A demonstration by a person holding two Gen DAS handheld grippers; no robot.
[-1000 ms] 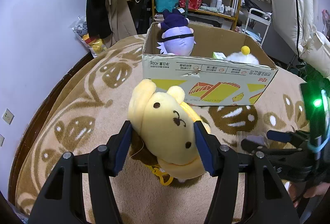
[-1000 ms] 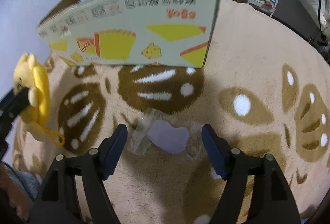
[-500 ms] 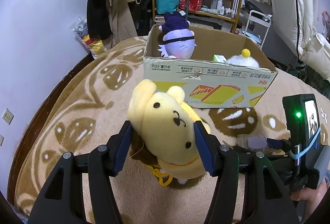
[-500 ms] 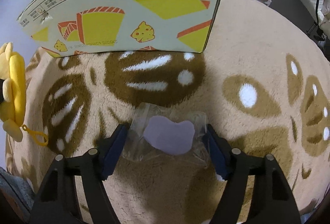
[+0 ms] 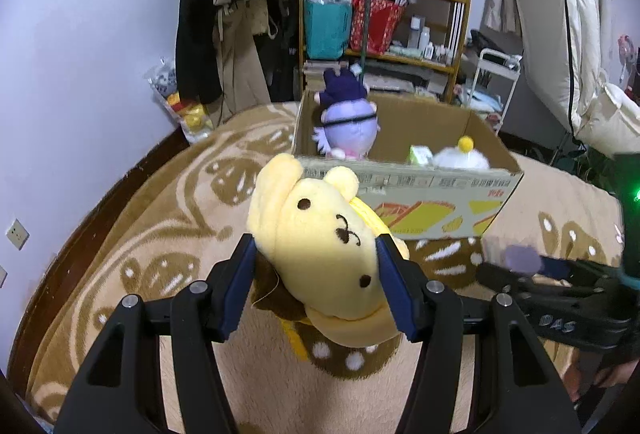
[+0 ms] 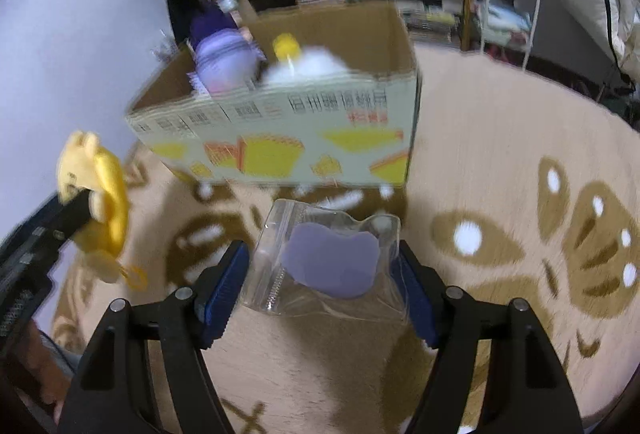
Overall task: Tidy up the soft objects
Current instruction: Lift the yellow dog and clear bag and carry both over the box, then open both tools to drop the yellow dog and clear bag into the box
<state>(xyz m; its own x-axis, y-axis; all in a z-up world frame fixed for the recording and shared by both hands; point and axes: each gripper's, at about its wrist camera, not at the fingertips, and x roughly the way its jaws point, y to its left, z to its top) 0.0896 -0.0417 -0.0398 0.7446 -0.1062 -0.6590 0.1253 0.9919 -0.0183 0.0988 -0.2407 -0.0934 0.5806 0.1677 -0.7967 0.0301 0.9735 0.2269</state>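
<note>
My left gripper (image 5: 316, 274) is shut on a yellow bear plush (image 5: 320, 242) and holds it above the carpet, short of the cardboard box (image 5: 404, 194). My right gripper (image 6: 320, 274) is shut on a clear plastic bag with a purple soft piece (image 6: 332, 262) and holds it off the carpet in front of the box (image 6: 304, 138). The box holds a purple plush (image 5: 350, 126) and a white plush with a yellow pompom (image 5: 460, 156). The bear also shows at the left of the right wrist view (image 6: 100, 194).
A beige carpet with brown patterns (image 5: 160, 234) covers the floor. Behind the box stand a wooden shelf (image 5: 384, 14), hanging clothes (image 5: 224, 14) and a white cart (image 5: 492, 74). The wall (image 5: 80, 74) is on the left.
My right gripper closed on the clear bag and lifted it off the carpet toward the box. My left gripper kept its hold on the bear and rose slightly.
</note>
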